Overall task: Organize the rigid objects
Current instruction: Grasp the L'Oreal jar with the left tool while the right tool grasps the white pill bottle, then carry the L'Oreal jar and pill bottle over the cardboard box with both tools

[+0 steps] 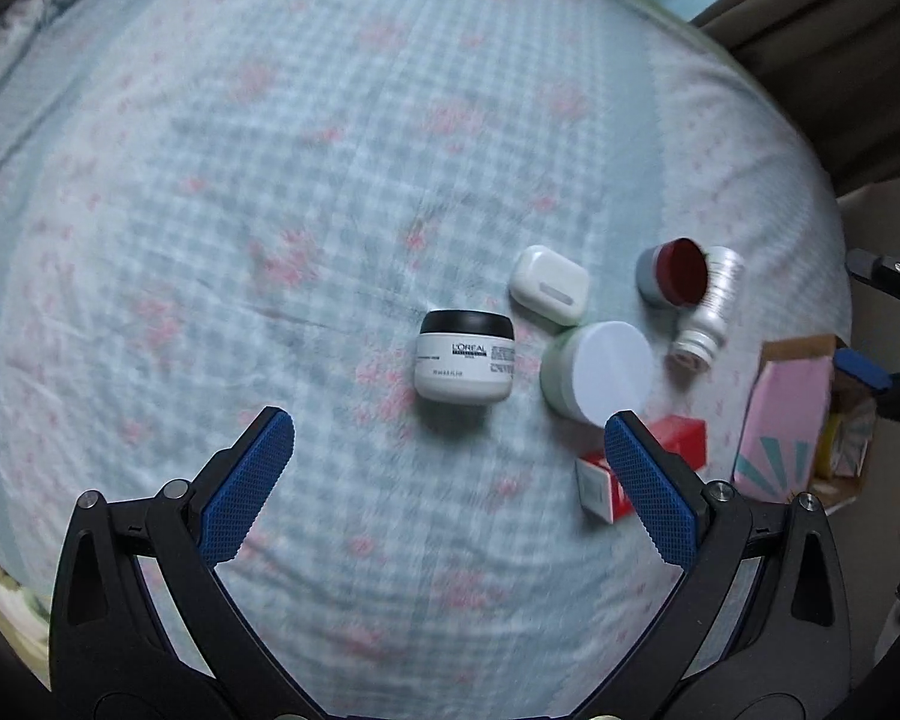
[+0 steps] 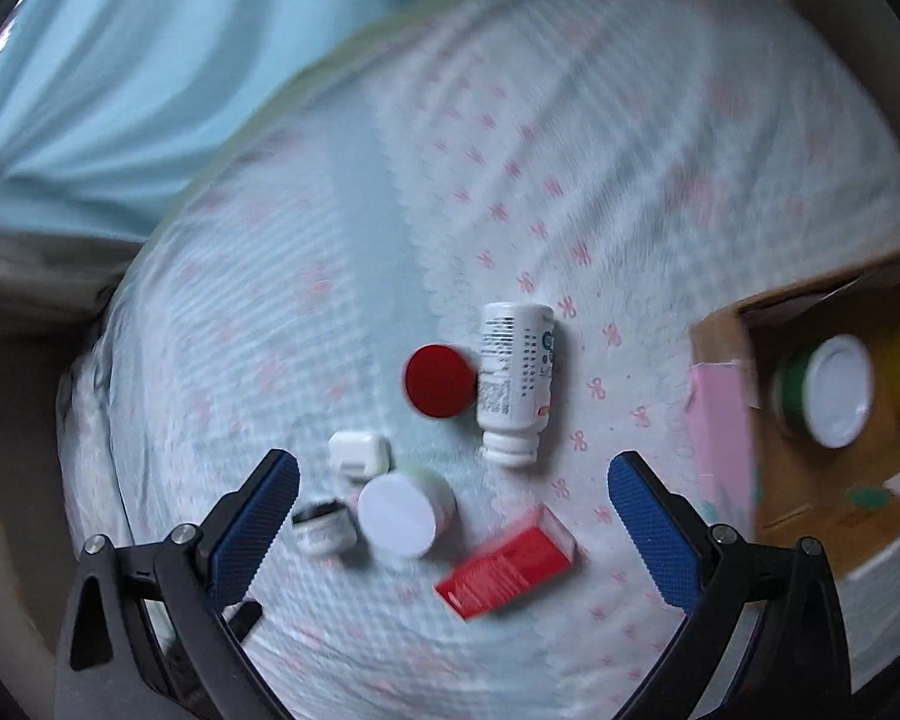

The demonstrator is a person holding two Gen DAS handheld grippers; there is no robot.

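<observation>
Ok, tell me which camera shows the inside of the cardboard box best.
The right wrist view: the cardboard box shows its open top, with a white-lidded green jar inside. The left wrist view shows only its pink outer side at the frame edge.

Right gripper (image 2: 453, 489) spread wide with blue-padded fingers (image 2: 252, 525), empty, above a bed (image 2: 660, 150) covered in pale blue checked fabric with pink bows. Between and beyond the fingers: red rectangular carton (image 2: 507, 564) lying flat, green jar with white round lid (image 2: 403, 510), small white jar with black lid (image 2: 323, 527), white rounded case (image 2: 360, 452), red-capped container (image 2: 441, 381) touching a white plastic bottle (image 2: 515, 384) on its side. At right, open cardboard box (image 2: 726, 330) with pink outer face, holding a green jar with white lid (image 2: 828, 390) beside something yellow.
</observation>
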